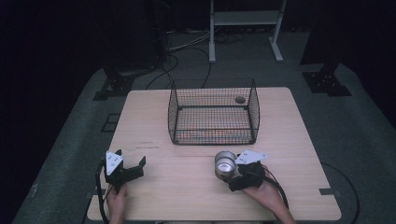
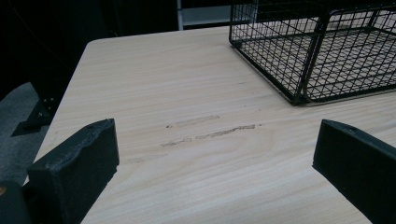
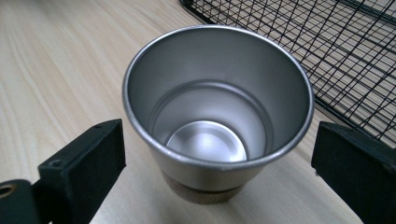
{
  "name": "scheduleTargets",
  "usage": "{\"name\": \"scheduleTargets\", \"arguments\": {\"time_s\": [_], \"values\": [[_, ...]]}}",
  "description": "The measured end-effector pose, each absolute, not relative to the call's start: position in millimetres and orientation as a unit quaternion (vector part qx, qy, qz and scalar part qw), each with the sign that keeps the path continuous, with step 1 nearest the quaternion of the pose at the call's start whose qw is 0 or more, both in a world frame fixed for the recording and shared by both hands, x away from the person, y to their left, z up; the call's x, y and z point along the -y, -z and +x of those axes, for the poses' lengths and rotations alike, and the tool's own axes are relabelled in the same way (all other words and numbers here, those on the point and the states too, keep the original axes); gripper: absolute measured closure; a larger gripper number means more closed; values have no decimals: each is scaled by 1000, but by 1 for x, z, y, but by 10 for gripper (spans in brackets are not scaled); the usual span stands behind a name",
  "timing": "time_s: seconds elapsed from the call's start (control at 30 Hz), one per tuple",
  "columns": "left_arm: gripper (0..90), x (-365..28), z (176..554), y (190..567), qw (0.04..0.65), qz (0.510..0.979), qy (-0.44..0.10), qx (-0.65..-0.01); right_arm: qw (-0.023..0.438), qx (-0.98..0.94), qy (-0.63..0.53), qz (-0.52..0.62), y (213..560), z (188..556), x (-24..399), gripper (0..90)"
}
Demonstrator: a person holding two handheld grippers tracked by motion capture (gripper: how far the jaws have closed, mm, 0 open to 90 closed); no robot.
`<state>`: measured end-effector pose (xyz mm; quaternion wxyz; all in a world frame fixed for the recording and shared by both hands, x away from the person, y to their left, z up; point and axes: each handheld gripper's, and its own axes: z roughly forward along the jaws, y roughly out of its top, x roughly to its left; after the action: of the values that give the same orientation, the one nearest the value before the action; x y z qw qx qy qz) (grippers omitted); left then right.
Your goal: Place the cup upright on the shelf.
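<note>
While dark floor and stands ring the scene in the high view, a light wooden table (image 1: 154, 116) takes up the middle of the frame, its grain running side to side. On its far half, at upper centre, sits a black wire basket (image 1: 173, 112), open at the top; through its mesh a small round grey thing shows near the far right corner, too small to tell what it is. The basket appears again at the upper right of the left gripper view (image 2: 299, 51) and as a slanting mesh across the upper right of the right gripper view (image 3: 355, 70).

Near the lower right of the high view, a hand (image 1: 266, 193) holds the right gripper (image 1: 229, 173), whose jaws stand wide apart on either side of a steel cup (image 1: 225, 163). In the right gripper view the cup (image 3: 217, 98) stands upright on the table just in front of the basket, empty, with a brownish band at its base; both jaws are clear of its wall, so nothing is gripped.

At the lower left of the high view, the other hand (image 1: 116, 200) holds the left gripper (image 1: 133, 163) low over the table, well apart from the cup. Its jaws are spread wide with only bare wood and a few faint scuff marks (image 2: 210, 130) between them.
</note>
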<state>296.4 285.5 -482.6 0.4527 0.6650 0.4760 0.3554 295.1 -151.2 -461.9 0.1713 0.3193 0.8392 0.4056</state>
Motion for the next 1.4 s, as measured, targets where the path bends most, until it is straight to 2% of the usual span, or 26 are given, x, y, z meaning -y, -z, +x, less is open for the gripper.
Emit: {"name": "scheduleTargets", "arguments": {"time_s": [0.53, 0.73, 0.77, 0.9, 1.4], "values": [[0, -286, 296, 483, 454, 664, -355, -476, 161, -841, -405, 321, 465, 306, 141, 26], [0, -286, 296, 482, 454, 664, -355, -476, 153, -843, -409, 314, 465, 308, 141, 80], [0, -286, 296, 483, 454, 664, -355, -476, 147, -842, -413, 314, 465, 309, 141, 132], [0, -286, 297, 483, 455, 664, -355, -476, 145, -840, -420, 312, 464, 309, 143, 171], [0, -286, 296, 483, 453, 665, -355, -476, 144, -841, -421, 306, 458, 305, 147, 179]]}}
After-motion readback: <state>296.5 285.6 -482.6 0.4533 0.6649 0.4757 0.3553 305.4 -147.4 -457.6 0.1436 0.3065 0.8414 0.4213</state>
